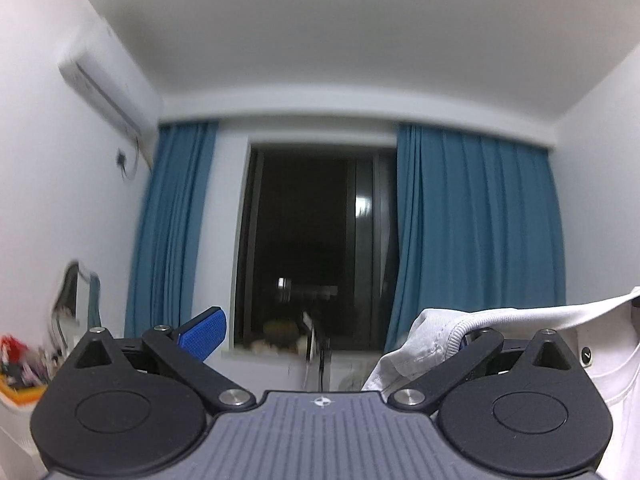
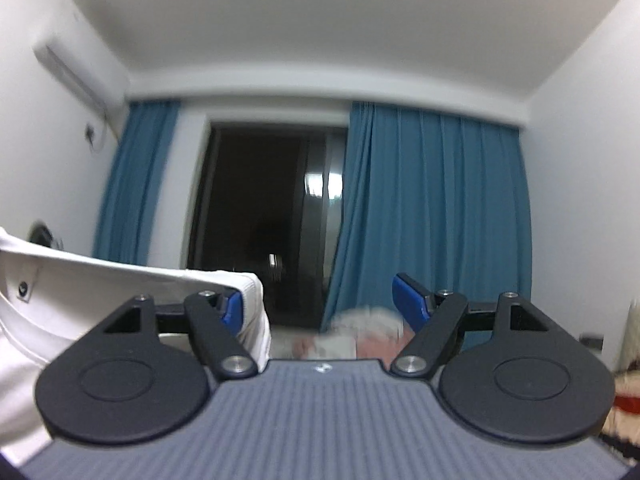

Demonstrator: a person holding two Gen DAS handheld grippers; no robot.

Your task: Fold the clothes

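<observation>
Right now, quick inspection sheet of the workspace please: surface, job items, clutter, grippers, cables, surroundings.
Surface: nothing seen; both cameras point up at the room.
Job's things: white garment lifted, stretched between the grippers.
Clutter: blurred colourful items at far left; blurred pale heap below the window.
Grippers: left gripper and right gripper both wide open, cloth draped over each one's inner finger.
Cables: cord hanging under the air conditioner.
Surroundings: dark window, blue curtains, white walls.

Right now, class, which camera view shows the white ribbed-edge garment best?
The right wrist view: the white ribbed-edge garment spreads wide across its left side, with a dark button visible, draped over the right gripper's inner finger. The left wrist view shows a bunched corner.
</observation>
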